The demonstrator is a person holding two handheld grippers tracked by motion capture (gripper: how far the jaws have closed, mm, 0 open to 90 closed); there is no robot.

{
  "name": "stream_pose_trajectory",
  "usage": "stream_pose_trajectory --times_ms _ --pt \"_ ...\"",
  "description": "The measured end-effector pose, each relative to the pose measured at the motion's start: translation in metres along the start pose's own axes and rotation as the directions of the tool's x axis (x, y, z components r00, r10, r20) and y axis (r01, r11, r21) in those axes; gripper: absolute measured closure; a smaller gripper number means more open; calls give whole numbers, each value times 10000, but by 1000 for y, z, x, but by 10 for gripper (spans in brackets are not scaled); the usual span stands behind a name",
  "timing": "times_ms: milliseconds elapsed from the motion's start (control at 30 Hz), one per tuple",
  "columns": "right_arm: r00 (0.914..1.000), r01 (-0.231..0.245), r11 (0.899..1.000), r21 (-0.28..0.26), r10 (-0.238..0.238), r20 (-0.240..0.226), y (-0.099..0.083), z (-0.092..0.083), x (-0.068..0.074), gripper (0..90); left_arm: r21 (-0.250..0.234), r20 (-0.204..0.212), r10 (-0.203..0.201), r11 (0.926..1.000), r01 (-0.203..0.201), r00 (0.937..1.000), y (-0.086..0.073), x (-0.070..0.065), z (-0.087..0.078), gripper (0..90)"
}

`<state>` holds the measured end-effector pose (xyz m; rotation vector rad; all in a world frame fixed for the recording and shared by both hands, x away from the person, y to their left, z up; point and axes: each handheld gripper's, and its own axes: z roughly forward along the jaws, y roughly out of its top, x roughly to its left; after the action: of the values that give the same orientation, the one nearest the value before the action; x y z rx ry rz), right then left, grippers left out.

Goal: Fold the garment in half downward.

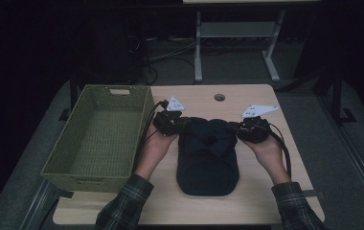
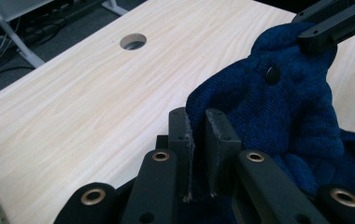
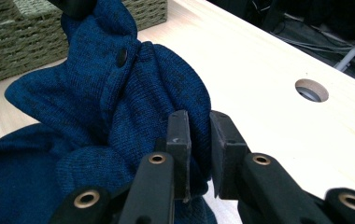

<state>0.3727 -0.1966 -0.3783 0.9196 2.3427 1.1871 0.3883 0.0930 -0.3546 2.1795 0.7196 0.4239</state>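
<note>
Both the left claw (image 2: 199, 135) and right claw (image 3: 199, 135) pinch thin folds of the blue knit garment (image 1: 208, 153), which could slip free between them if tugged apart.

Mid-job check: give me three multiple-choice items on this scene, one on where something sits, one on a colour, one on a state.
1. Where is the basket relative to the sweater in the high view?
A. to its left
B. to its right
C. on top of it

2. What colour is the sweater?
A. red
B. dark blue
C. white

3. What are the left tongs and right tongs doing?
A. both open, apart from the cloth
B. one holds the basket
C. each pinches a fold of the sweater

Answers: 1 A, the basket stands at the table's left side; 2 B, both gripper views show blue knit; 3 C, cloth sits between each pair of pads.
</note>
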Motion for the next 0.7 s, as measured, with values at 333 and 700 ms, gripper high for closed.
stream_pose_trajectory --times_ms 333,700 --pt "9995 13 9999 110 -10 -313 -16 -5 15 787 327 185 123 9994 -129 9998 -15 -16 -5 819" --pt "9979 -115 9997 209 128 -630 -37 -9 31 777 623 447 179 9978 -206 9988 -31 -34 -9 817"
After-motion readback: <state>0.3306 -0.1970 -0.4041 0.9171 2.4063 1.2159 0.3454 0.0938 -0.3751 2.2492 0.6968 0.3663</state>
